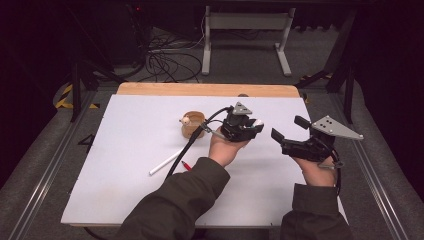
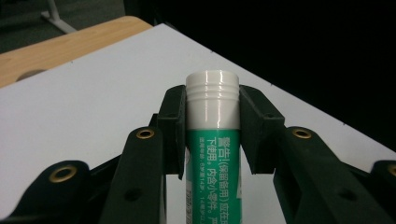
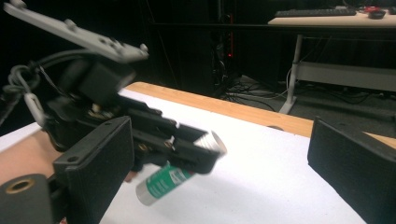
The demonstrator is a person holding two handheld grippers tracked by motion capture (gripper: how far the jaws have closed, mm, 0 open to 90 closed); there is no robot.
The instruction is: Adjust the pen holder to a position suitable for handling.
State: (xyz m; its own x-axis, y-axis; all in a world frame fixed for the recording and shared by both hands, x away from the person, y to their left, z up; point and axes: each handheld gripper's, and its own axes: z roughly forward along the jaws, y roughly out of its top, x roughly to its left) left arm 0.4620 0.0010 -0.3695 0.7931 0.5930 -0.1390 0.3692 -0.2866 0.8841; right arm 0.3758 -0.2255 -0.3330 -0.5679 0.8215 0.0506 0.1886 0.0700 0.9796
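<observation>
Clamping the glue stick [image 2: 213, 140] between its jaws, the left gripper [image 1: 248, 126] held it clear of the table [image 1: 125, 165], white cap [image 2: 213, 86] poking out past the fingertips. That grip left the cap exposed, probably so the other tool could pull it off. The right gripper [image 1: 286, 134] hung just beside it, jaws spread wide and empty, pointed toward the stick as if lined up for the cap. Seen from the right gripper view, the stick [image 3: 166, 183] sat tilted inside the left jaws, near but not touching the right ones. A wooden cup [image 1: 192, 124] and pen [image 1: 167, 162] lay farther left.
</observation>
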